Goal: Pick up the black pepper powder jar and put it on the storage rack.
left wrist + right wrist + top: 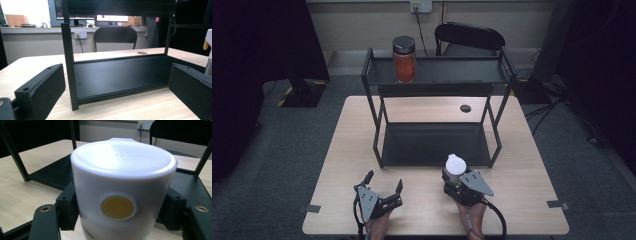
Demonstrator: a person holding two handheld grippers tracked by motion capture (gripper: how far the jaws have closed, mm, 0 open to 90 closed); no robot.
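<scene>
A white-capped container (455,163) with a round yellow button on its side (118,207) stands on the wooden table (522,175), just in front of the black two-tier rack (434,142). My right gripper (455,175) is shut on it, one black jaw pressed against each side of the white cap (122,170). My left gripper (384,180) rests low over the table's front left, open with nothing between its jaws. In the left gripper view the gripper (117,75) faces the rack's lower shelf (120,75), and the container's edge (209,47) shows at far right.
A glass jar (404,59) with reddish-orange contents and a dark lid stands on the rack's top shelf (452,71), at its left. A black chair (469,37) sits behind the table. A round cable hole (465,108) lies behind the rack.
</scene>
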